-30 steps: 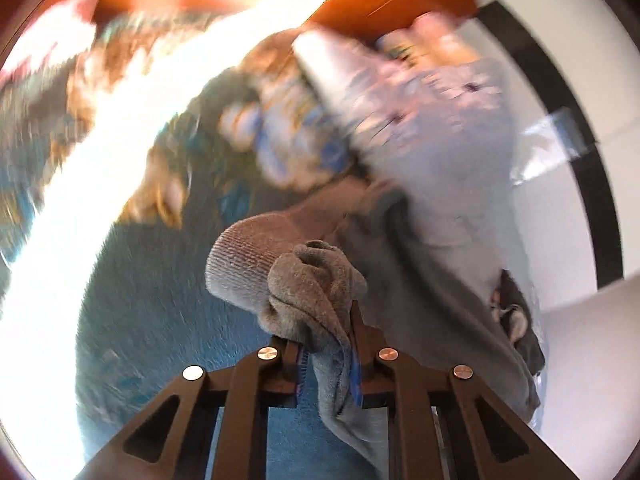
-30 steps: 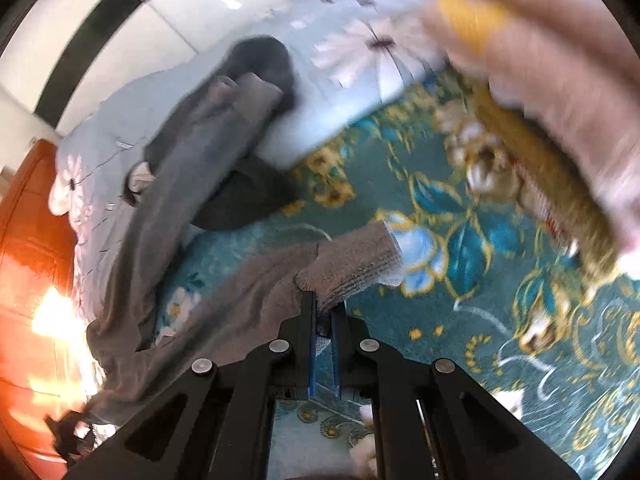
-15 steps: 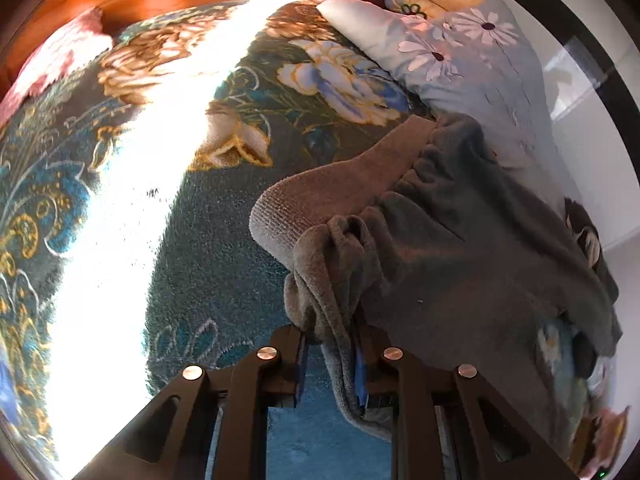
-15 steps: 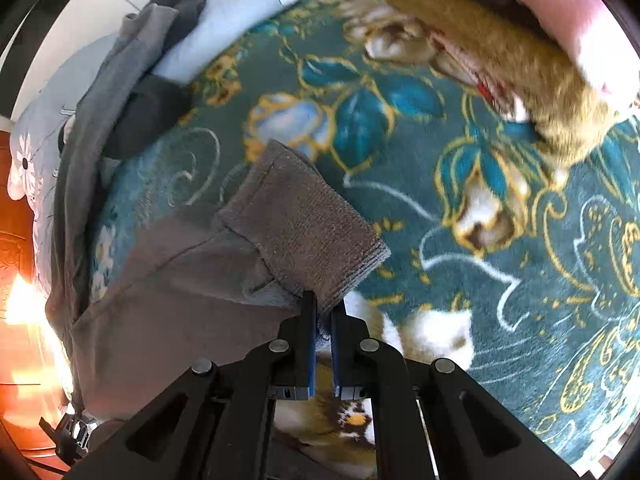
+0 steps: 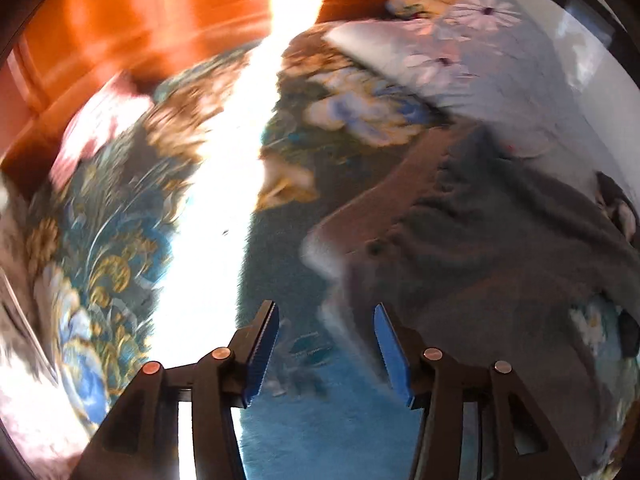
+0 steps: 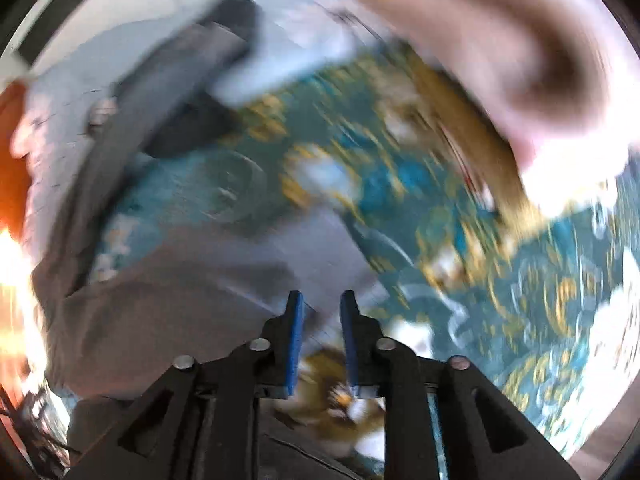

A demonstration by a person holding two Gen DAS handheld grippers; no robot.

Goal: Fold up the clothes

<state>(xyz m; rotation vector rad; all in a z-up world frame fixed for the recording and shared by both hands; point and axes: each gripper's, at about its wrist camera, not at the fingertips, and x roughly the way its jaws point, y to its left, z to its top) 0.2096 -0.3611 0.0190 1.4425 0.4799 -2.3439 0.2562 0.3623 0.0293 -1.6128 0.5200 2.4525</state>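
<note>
A grey-brown garment [image 5: 472,240] with a ribbed cuff lies spread on the teal floral blanket [image 5: 120,240]. It also shows in the right wrist view [image 6: 192,312], blurred. My left gripper [image 5: 324,320] is open and empty, just left of the garment's cuff edge. My right gripper [image 6: 322,300] is open with a narrow gap, empty, just off the garment's near edge. Both views are motion-blurred.
A pale blue flowered pillow [image 5: 480,48] lies at the far side, with dark clothes [image 6: 192,92] draped over it. An orange wooden headboard [image 5: 140,20] stands behind the bed. A pink and mustard pile [image 6: 500,80] lies at the right. Strong sunlight crosses the blanket.
Both grippers have let go of the garment and opened. The garment now lies flat on the blanket, and both grippers have pulled back from it.
</note>
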